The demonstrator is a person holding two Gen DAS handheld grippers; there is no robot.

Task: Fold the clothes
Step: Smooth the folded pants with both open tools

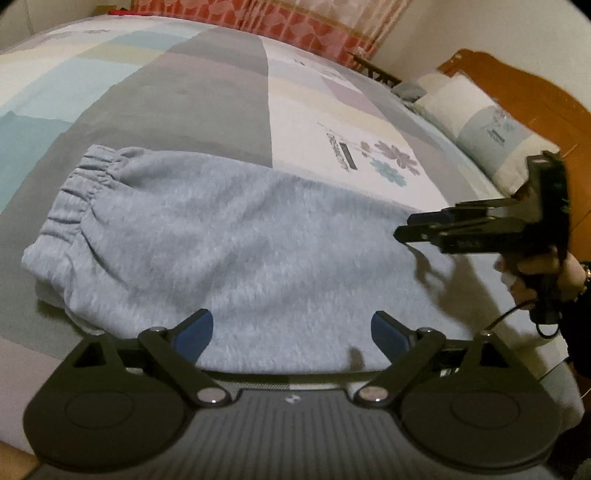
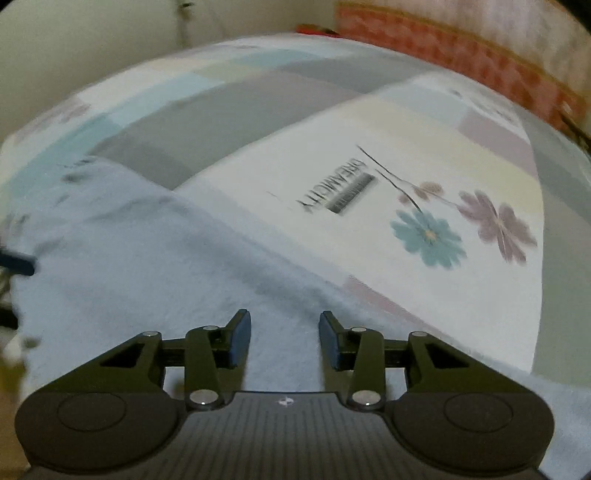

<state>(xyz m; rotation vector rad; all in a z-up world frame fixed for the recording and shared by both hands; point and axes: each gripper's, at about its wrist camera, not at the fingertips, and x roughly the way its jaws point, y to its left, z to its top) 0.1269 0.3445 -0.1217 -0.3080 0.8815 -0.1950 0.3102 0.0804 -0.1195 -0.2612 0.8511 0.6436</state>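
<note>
The grey sweatpants (image 1: 236, 236) lie folded flat on the bed (image 1: 207, 92), close to its near edge, with the gathered elastic waistband (image 1: 74, 195) toward the left in the left wrist view and the rest of the cloth running right. In the right wrist view the same garment (image 2: 147, 266) fills the lower left, its far edge running diagonally across the patchwork bedspread (image 2: 424, 155).

The left tongs (image 1: 291, 328) hang over the near edge of the sweatpants with their blue pads spread wide; cloth shows in the gap, but neither pad presses on it. The right tongs (image 2: 284, 339) stand partly apart above the garment's right end, with cloth under the gap and nothing pinched. Seen from the left wrist camera, the right tongs (image 1: 402, 229) point in from the right, tips at the garment's right edge, carried by a hand (image 1: 535, 273) with a cable trailing below it.

Beyond the sweatpants the bedspread carries printed flowers (image 2: 461, 229) and lettering. A pillow (image 1: 476, 122) sits at the bed's far right corner against a wooden headboard (image 1: 517, 88), and a red patterned curtain (image 1: 295, 22) hangs behind the bed.
</note>
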